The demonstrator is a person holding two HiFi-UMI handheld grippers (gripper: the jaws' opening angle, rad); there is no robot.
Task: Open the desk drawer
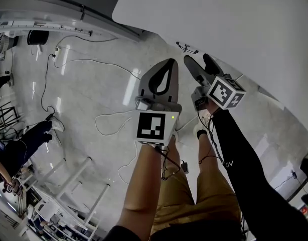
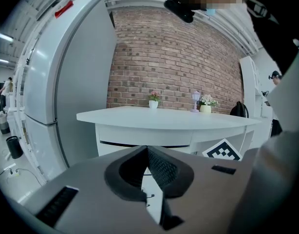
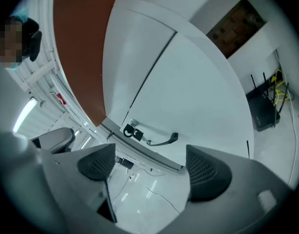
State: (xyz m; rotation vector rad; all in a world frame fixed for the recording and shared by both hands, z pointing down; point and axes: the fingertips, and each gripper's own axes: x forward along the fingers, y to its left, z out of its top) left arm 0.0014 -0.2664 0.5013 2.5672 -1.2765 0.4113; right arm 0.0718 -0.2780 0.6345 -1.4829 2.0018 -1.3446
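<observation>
Here, your left gripper (image 1: 168,65), jaws pressed together on nothing, points straight at the desk (image 2: 164,117), where what looks like the drawer (image 2: 140,134) runs sideways under the top, while your right gripper (image 1: 198,62), spread and empty, looks nearer the edge; no handle shows.

Potted plants (image 2: 153,100) stand at the back of the counter (image 2: 140,120), a brick wall (image 2: 178,52) behind, a tall cabinet (image 2: 66,87) to its left.
</observation>
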